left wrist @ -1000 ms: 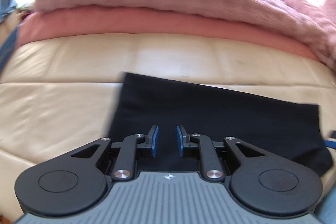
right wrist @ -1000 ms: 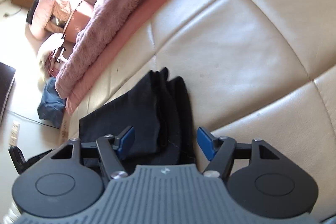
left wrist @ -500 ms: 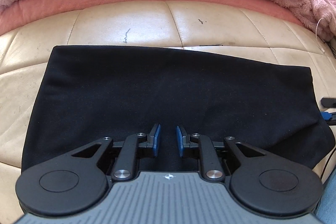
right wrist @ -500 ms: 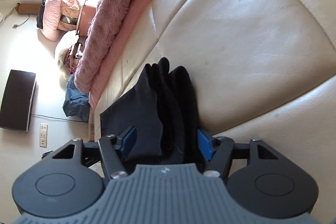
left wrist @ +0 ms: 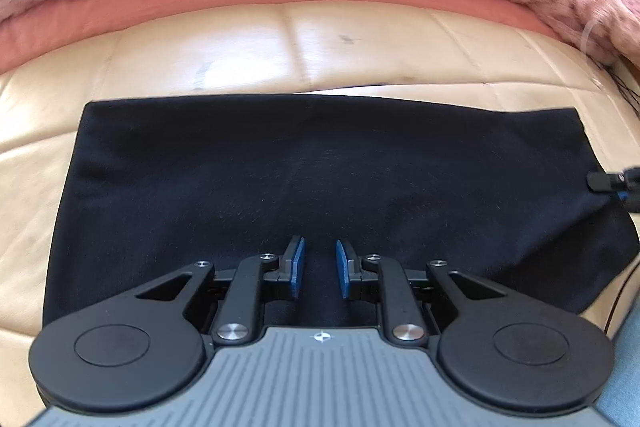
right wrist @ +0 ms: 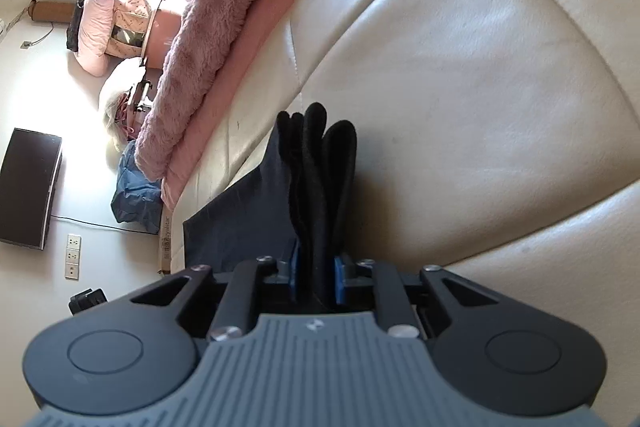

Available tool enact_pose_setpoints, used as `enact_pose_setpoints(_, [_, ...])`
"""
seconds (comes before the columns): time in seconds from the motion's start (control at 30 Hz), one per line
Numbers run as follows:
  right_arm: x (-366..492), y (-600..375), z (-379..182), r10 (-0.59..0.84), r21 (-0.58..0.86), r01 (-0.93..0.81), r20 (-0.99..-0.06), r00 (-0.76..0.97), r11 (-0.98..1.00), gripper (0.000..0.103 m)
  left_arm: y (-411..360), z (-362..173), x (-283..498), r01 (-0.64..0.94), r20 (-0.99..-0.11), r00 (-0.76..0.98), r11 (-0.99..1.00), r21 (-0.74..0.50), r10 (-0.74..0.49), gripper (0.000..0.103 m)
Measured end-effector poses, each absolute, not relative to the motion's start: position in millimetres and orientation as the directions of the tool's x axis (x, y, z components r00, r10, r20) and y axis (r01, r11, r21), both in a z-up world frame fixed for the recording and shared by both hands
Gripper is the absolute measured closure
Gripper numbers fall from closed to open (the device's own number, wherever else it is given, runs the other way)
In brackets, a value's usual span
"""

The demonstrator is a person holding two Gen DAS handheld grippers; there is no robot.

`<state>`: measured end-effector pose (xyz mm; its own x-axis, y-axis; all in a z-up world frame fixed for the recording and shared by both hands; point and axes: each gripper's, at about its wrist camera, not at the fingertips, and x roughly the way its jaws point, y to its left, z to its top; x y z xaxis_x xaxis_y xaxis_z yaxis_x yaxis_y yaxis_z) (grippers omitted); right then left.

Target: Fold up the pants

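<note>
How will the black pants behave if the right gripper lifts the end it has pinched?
The pants are probably floppy: their layers bunch and curl beyond the right gripper. The unheld part would likely sag and drag over the cream cushion. They look light, being thin and lying flat before the left gripper.

Near edge of black pants [left wrist: 320,179] hidden under left hand-held gripper [left wrist: 320,269]. Right hand-held gripper [left wrist: 614,183] cut off at frame edge in left view. Pinched cloth between blue pads [right wrist: 295,267] lost behind housing. Label along mattress [right wrist: 460,75] edge too small to read.
</note>
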<state>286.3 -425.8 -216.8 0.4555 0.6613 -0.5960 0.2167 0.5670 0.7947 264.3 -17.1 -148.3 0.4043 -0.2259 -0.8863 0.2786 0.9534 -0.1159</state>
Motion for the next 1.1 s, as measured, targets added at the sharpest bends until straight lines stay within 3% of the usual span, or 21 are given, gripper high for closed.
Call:
enact_pose_setpoints(0.17, [284.6, -439.3, -200.5, 0.617, 0.755, 0.22, -0.638, 0.461, 0.617, 0.091, -52.1, -137.9, 283.4, 0.37, -0.855, 0.422, 0.918, -0.141, -0.301, 0.082])
enact_pose_setpoints(0.7, [284.9, -426.7, -134.5, 0.618, 0.781, 0.154, -0.582, 0.529, 0.605, 0.091, -118.7, -160.7, 349.3, 0.526, -0.857, 0.466, 0.848, 0.068, -0.22, 0.086])
enact_pose_setpoints(1.1, [280.9, -400.7, -98.8, 0.595, 0.763, 0.105, -0.575, 0.561, 0.638, 0.091, -83.6, -135.8, 262.9, 0.508, -0.871, 0.413, 0.861, -0.021, -0.266, 0.086])
